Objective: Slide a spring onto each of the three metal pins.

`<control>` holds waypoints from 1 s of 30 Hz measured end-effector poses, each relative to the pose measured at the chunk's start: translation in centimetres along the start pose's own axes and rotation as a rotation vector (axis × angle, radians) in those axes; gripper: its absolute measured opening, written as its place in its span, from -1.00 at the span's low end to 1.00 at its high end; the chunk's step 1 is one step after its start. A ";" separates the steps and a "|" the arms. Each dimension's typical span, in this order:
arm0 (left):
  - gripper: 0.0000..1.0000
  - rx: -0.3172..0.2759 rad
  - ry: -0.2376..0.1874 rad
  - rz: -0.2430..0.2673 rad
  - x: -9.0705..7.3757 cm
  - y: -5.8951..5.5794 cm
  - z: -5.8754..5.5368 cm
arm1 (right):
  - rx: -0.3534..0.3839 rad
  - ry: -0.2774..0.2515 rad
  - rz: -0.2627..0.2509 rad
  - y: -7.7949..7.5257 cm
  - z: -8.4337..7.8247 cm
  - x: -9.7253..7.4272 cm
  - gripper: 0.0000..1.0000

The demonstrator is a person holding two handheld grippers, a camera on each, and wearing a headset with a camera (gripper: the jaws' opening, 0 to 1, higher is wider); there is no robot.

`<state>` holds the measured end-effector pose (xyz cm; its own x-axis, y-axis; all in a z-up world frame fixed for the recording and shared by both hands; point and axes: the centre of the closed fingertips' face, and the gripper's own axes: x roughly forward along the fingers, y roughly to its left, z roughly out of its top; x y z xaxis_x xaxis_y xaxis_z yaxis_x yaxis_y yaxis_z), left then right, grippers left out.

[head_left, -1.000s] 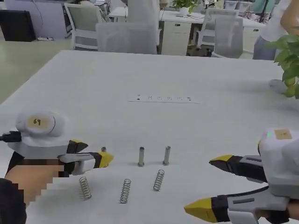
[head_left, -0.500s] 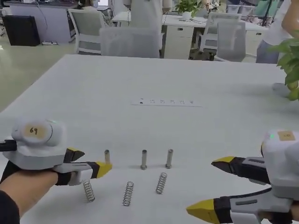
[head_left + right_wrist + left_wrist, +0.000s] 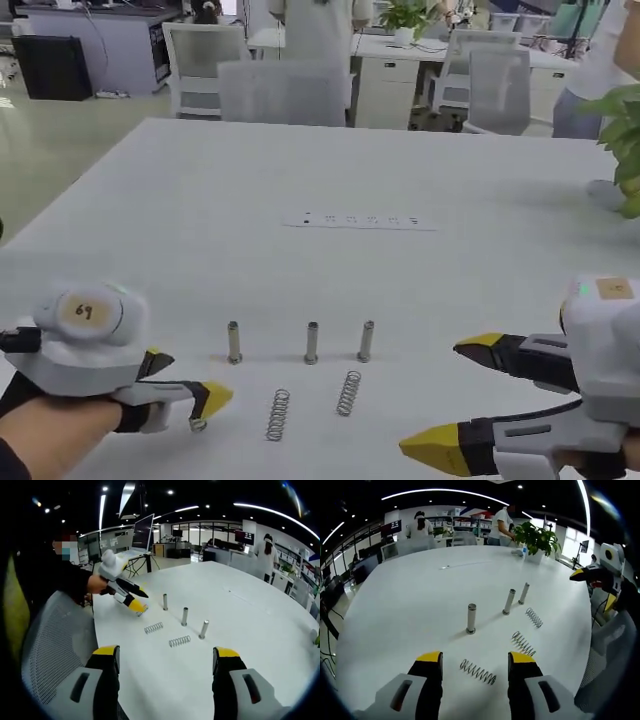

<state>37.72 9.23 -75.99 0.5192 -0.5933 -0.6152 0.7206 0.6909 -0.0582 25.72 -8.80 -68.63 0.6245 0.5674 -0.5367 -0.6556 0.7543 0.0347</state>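
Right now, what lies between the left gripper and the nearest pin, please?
A loose spring lies between the left gripper and that pin, as the left gripper view shows.

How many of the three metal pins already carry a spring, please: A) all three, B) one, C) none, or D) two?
C: the pins all stand bare, while the springs lie flat on the table beside them.

We hold the left gripper (image 3: 475,657) with jaws apart; a spring (image 3: 477,672) lies on the table (image 3: 400,595) between them, touching neither. Just beyond stands the near pin (image 3: 470,618), with two more pins (image 3: 508,601) farther right and two springs (image 3: 522,643) beside those.
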 end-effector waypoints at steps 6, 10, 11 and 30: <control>-0.09 0.004 0.049 0.015 0.0 0.1 -1.4 | -0.001 -0.002 0.001 0.1 0.0 0.0 0.50; -0.10 0.015 0.069 0.018 0.3 0.1 -2.0 | -0.003 -0.003 0.002 0.1 0.1 0.0 0.50; -0.11 0.017 0.071 0.018 0.4 0.1 -2.0 | -0.003 -0.003 0.003 0.1 0.1 0.1 0.50; -0.34 0.054 0.118 0.012 0.9 -0.1 -2.9 | -0.003 -0.002 0.005 0.1 0.0 0.1 0.49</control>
<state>36.80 9.83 -78.81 0.4723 -0.5306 -0.7038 0.7404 0.6721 -0.0099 25.72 -8.72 -68.64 0.6221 0.5721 -0.5345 -0.6601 0.7504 0.0348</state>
